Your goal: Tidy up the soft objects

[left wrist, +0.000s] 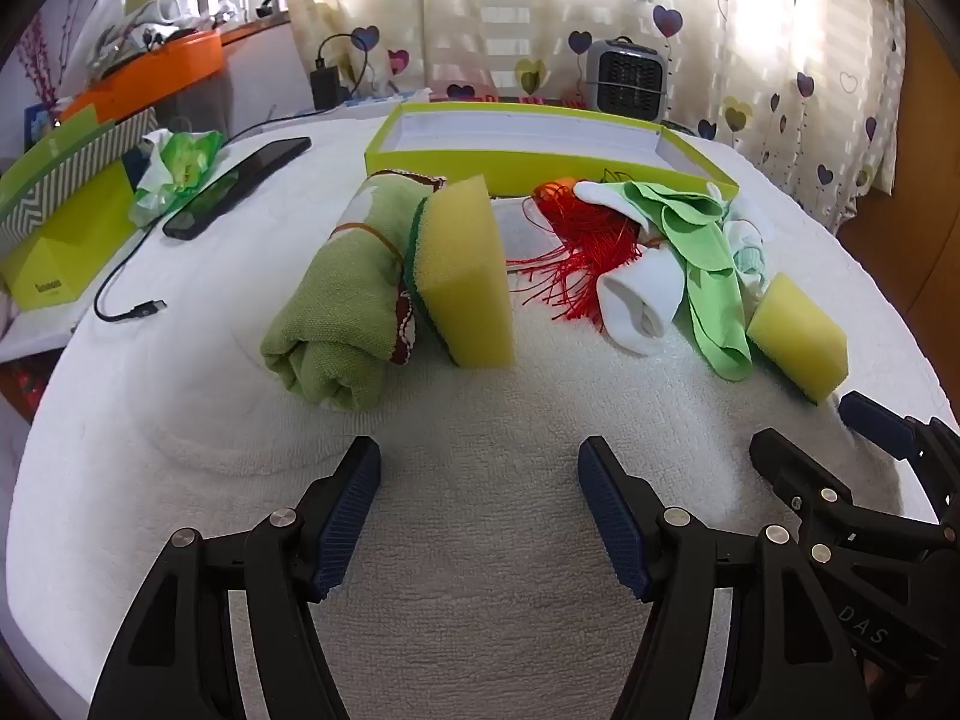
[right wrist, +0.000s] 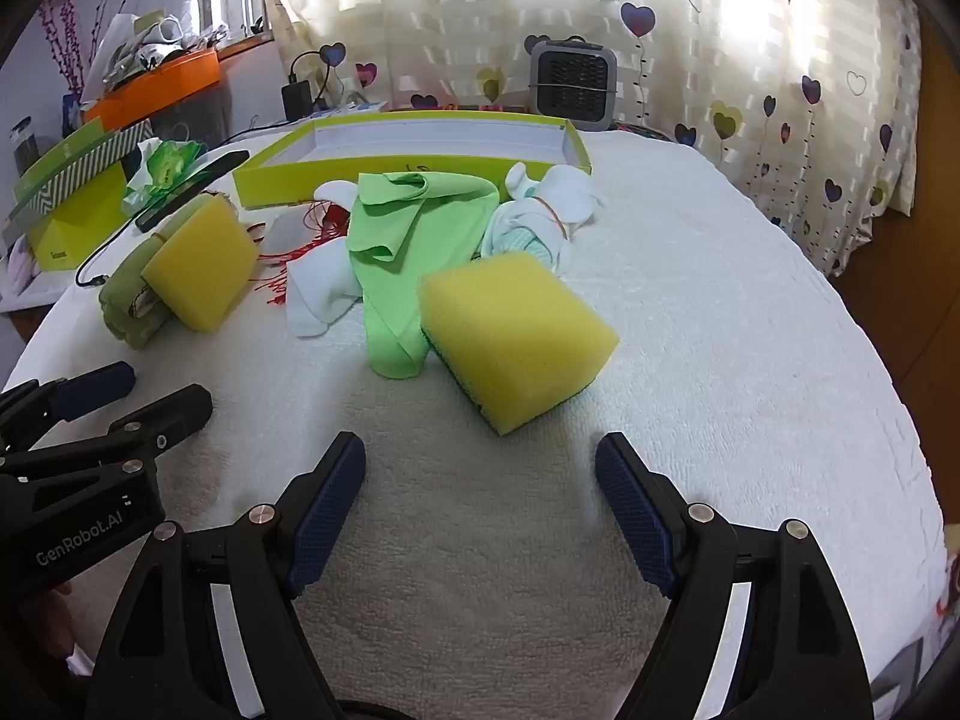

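Note:
On a white towel-covered table lie a rolled green towel point(left wrist: 342, 294), a yellow sponge point(left wrist: 465, 276) leaning on it, a red tassel point(left wrist: 576, 246), a white sock point(left wrist: 645, 294), a light green cloth point(left wrist: 702, 252) and a second yellow sponge point(left wrist: 798, 339). My left gripper point(left wrist: 480, 480) stands open above bare towel, short of the roll and sponge. In the right wrist view my right gripper point(right wrist: 480, 468) is open just in front of the second yellow sponge point(right wrist: 516, 336), with the green cloth point(right wrist: 402, 252) and a bundle of white socks point(right wrist: 540, 210) behind it. Nothing is between either pair of fingers.
An open lime-green box lid point(left wrist: 540, 159) lies at the back of the table. A black phone point(left wrist: 240, 186), a cable point(left wrist: 126, 294), a lime box point(left wrist: 60, 228) and crumpled green wrapping point(left wrist: 180, 168) are at the left. A small grey fan point(left wrist: 627, 78) stands by the curtain.

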A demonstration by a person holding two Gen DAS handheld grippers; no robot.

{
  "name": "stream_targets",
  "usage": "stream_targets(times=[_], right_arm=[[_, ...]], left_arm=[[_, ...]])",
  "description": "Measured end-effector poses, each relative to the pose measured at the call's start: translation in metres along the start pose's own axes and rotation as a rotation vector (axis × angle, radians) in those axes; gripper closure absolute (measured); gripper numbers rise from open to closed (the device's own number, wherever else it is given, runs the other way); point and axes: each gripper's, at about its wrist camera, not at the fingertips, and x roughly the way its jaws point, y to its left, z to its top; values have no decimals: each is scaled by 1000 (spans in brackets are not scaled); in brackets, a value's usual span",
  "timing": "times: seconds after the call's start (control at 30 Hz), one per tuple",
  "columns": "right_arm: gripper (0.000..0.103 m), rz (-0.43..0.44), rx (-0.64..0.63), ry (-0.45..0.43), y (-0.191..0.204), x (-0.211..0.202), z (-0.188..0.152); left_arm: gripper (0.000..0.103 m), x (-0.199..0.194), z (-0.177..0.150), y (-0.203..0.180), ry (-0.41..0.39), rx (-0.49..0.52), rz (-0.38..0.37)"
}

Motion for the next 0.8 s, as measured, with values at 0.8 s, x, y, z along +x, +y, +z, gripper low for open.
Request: stream_targets(times=[0.8], right_arm=[[24,1,1,-4,0,0,0]], left_arm=[[35,1,3,5,3,-6,9]])
